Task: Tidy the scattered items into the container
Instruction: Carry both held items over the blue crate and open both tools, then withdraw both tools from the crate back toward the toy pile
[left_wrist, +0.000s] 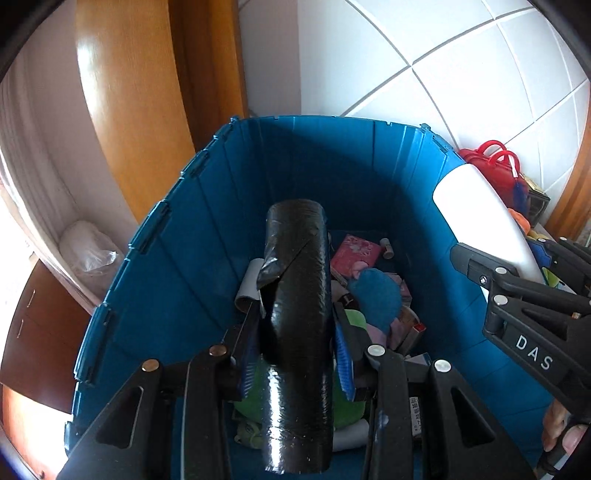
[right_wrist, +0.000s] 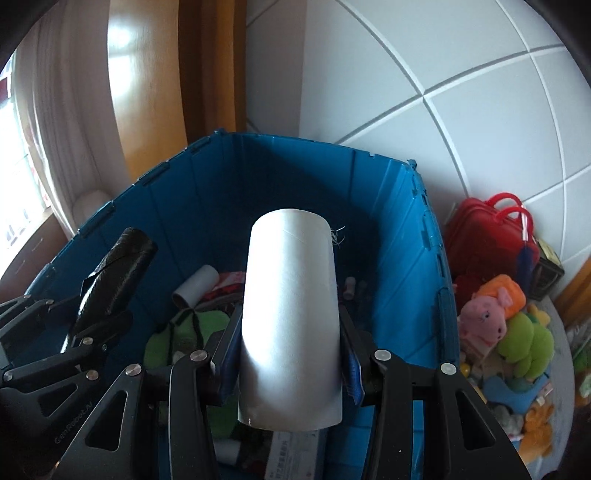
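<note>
Our left gripper (left_wrist: 295, 350) is clamped on a black roll (left_wrist: 295, 314), its blue pads (left_wrist: 343, 354) pressing the roll's two sides. Our right gripper (right_wrist: 290, 354) is clamped the same way on a white tube (right_wrist: 291, 314). Each cylinder's long axis runs straight ahead along the fingers, with the far end tipped slightly upward and the near end sticking back past the pads.

Both grippers hang above the open blue container (left_wrist: 166, 258), which lies directly beneath and ahead of them. The two are side by side: in the left wrist view the right gripper sits just off to the right, over the container's right wall, while the left gripper is nearer the middle. We judge that the coming move is simply to let go, and that both cylinders would fall lengthwise into the container; the left one has the clearer drop, the right one sits close to the rim.

Below the fingers the container floor is already crowded: a small cardboard tube (right_wrist: 195, 286), a green soft toy (right_wrist: 184, 332), a pink patterned packet (left_wrist: 354, 254) and a blue fabric piece (left_wrist: 376, 295).

Beyond the right wall of the container lie things not yet tidied: a red bag (right_wrist: 487, 236), a pink plush pig (right_wrist: 484, 317) and a green plush toy (right_wrist: 528, 343). Ahead stand a white panelled wall (right_wrist: 406, 74), a wooden frame (left_wrist: 140, 110) and a pale curtain (right_wrist: 55, 110) to the left. We cannot tell what surface the container rests on.
</note>
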